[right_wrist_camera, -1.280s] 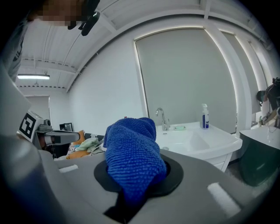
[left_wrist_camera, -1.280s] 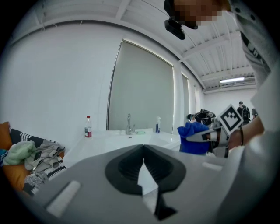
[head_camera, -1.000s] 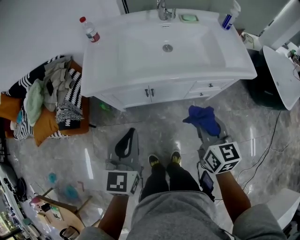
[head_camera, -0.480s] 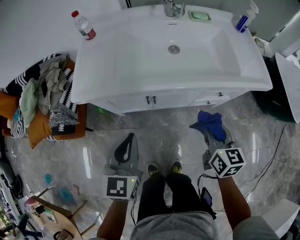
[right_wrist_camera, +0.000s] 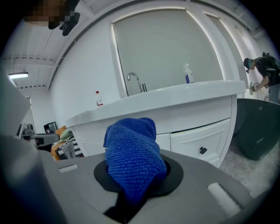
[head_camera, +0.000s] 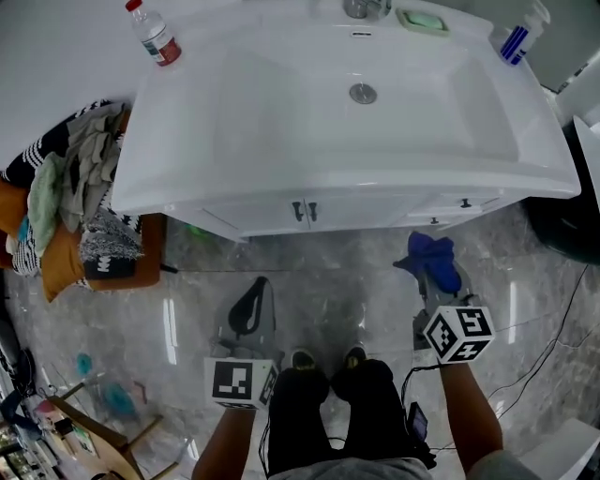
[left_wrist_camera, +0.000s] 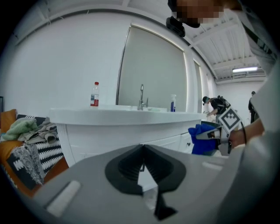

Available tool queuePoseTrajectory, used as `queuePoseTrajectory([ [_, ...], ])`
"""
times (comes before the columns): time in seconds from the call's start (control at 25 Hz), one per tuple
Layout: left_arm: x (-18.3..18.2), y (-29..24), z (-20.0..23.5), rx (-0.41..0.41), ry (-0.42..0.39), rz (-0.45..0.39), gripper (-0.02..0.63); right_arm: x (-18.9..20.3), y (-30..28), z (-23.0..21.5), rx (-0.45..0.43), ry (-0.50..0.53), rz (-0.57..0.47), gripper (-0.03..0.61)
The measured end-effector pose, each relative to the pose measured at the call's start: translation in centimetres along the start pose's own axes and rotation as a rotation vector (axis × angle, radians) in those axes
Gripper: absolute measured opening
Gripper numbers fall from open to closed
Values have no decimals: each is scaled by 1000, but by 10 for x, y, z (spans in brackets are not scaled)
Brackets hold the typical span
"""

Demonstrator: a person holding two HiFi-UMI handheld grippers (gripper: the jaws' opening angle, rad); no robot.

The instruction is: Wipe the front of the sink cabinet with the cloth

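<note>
- Facing the white cabinet (head_camera: 356, 211) from above, standing on glossy grey floor (head_camera: 337, 281), shoes (head_camera: 302, 359) just behind both grippers.
- Holding blue cloth (right_wrist_camera: 133, 153) in right gripper (head_camera: 436, 281): jaws clamped on it, with a wad bulging up and out past the tips.
- Cloth placement: near the cabinet front, right side, roughly below the drawer knob (head_camera: 466, 202). Not touching, going by the strip of floor between them in the head view.
- Left gripper (left_wrist_camera: 141, 165): jaws closed tip to tip, nothing between them. Held low over the floor, aimed at the cabinet, well short of it, left of the paired door handles (head_camera: 303, 212).
- Grippers well apart, one either side of the shoes.
- On top of the cabinet: white sink (head_camera: 281, 103) overhanging the front, faucet (head_camera: 366, 7) at the back edge, green soap dish (head_camera: 422, 21) just right of it.
- Red-capped bottle (head_camera: 155, 36) upright at the back left corner, blue spray bottle (head_camera: 517, 37) at the back right.
- Left of the cabinet: heap of laundry (head_camera: 70, 197), striped and green pieces over something orange.
- Right of the cabinet: dark bin (head_camera: 562, 225), partly cut off by the frame edge.
- Another person visible far right in both gripper views, too small to say more.
</note>
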State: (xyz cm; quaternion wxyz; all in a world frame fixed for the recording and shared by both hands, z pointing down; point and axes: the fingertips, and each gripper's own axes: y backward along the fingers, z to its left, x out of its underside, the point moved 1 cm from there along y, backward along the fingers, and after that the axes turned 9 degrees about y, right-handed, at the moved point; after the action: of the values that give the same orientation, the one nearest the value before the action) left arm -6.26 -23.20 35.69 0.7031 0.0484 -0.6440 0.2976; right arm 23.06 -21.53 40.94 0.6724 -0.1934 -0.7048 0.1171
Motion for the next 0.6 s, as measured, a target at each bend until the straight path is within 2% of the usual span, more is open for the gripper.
queuePoseTrajectory([
  [0.2, 50, -35, 14, 8, -2, -5, 11, 22, -41, -22, 94, -25, -55, 71],
  [0.32, 79, -53, 22, 22, -12, -18, 11, 31, -61, -34, 172, -4, -90, 71],
  [0.48, 114, -76, 34, 33, -32, -69, 11, 37, -81, -49, 258, 47, -178, 71],
  [0.6, 142, -93, 40, 48, -56, -114, 11, 41, -87, -66, 350, 34, -255, 71],
])
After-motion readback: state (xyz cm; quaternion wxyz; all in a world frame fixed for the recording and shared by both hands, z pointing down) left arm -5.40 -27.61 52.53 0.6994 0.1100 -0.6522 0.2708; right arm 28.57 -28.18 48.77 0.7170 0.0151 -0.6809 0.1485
